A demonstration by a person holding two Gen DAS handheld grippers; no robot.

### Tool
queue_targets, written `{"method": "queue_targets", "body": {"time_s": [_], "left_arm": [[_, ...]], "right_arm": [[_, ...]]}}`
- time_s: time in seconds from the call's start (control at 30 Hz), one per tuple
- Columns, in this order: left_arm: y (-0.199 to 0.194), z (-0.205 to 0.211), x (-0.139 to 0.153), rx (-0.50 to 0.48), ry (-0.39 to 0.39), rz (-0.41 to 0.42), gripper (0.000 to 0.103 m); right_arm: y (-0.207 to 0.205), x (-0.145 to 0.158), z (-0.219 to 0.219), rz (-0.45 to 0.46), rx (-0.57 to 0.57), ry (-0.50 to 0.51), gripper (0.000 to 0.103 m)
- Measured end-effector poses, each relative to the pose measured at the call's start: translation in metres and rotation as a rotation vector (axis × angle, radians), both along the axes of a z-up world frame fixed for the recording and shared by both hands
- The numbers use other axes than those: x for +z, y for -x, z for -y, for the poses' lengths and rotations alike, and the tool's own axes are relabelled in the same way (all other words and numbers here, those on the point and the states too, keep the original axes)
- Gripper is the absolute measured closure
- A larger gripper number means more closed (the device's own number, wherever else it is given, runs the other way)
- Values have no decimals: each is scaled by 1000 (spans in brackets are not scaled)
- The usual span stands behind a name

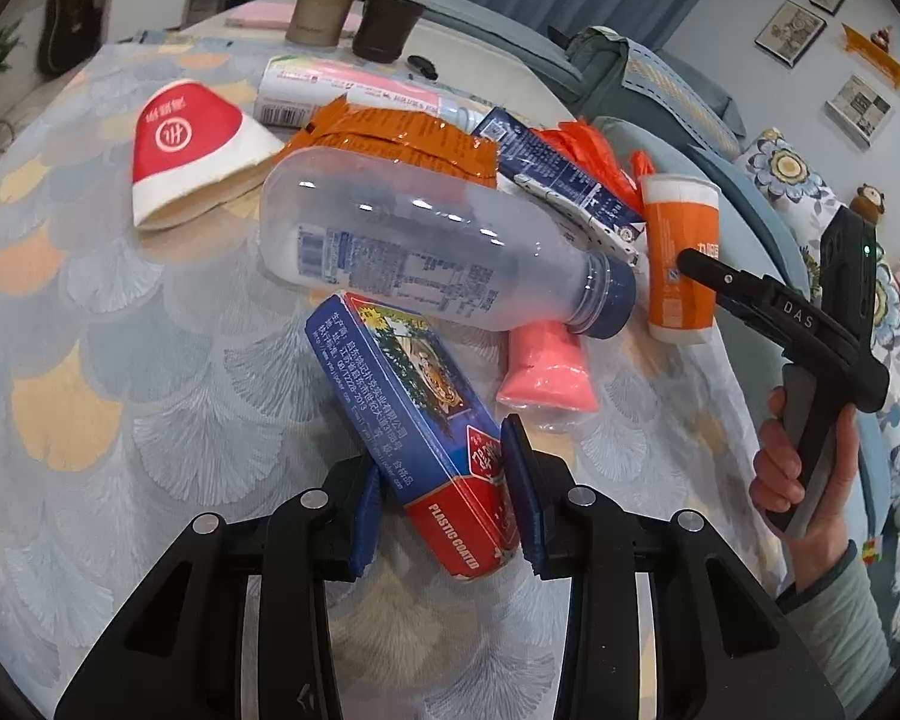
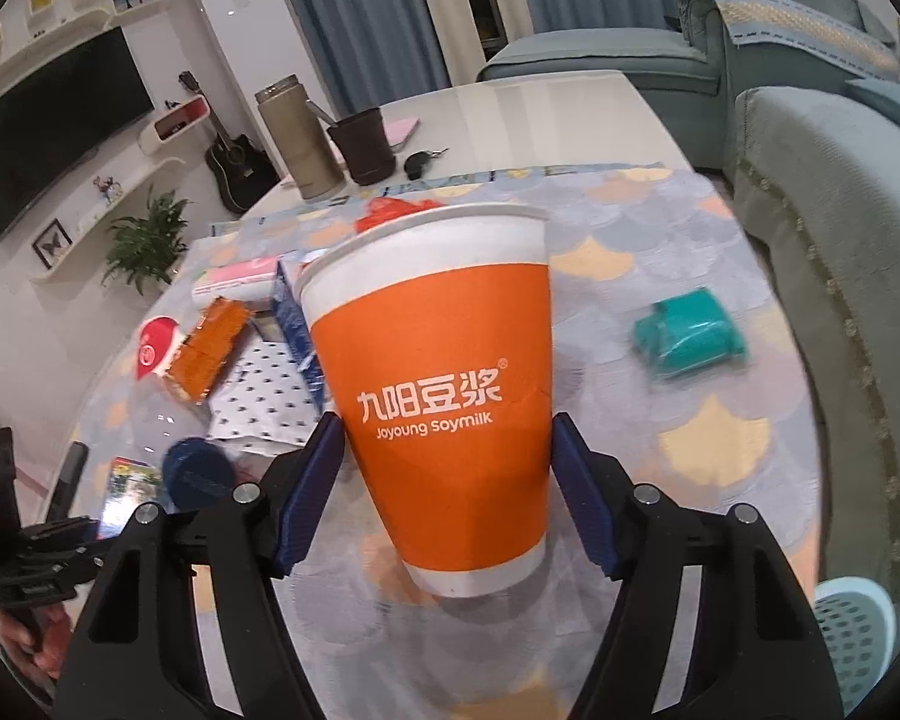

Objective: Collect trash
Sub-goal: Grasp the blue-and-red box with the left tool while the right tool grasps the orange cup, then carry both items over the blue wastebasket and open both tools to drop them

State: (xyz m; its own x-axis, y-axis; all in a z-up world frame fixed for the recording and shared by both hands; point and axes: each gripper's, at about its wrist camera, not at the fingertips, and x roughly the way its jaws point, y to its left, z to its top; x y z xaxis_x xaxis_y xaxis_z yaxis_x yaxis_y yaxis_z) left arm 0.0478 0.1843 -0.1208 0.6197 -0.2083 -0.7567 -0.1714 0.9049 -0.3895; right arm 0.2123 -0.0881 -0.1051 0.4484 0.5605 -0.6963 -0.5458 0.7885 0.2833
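Note:
A blue and red card box (image 1: 414,420) lies tilted on the tablecloth, and my left gripper (image 1: 444,462) is shut on its red end, a blue pad on each side. An orange soymilk cup (image 2: 450,396) stands upright between the fingers of my right gripper (image 2: 447,420). The pads sit close beside its walls without squeezing it, so this gripper is open. The left wrist view shows the same cup (image 1: 681,276) at the table's right edge with the right gripper (image 1: 708,270) around it. A clear bottle (image 1: 414,240) with a blue cap lies just beyond the card box.
More trash lies behind: a red paper cup (image 1: 192,150) on its side, an orange foil wrapper (image 1: 390,144), a navy carton (image 1: 564,180), a pink piece (image 1: 546,372). A teal packet (image 2: 687,333) lies right of the cup. A sofa (image 2: 840,240) borders the table.

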Motion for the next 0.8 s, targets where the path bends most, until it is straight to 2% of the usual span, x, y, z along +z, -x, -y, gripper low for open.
{"method": "queue_targets", "body": {"time_s": [0.1, 0.23, 0.4, 0.63, 0.8], "left_arm": [[-2, 2, 0, 5, 4, 5, 71], [2, 2, 0, 0, 5, 20, 74], [16, 12, 14, -57, 4, 82, 88], [37, 51, 44, -174, -15, 170, 88], [27, 105, 78, -284, -3, 239, 88]], "right_arm": [[-4, -2, -5, -14, -43, 3, 35], [-4, -2, 1, -48, -67, -68, 39], [26, 19, 17, 16, -97, -104, 40], [76, 57, 71, 88, -176, -179, 40], [112, 74, 131, 133, -309, -176, 40]]}}
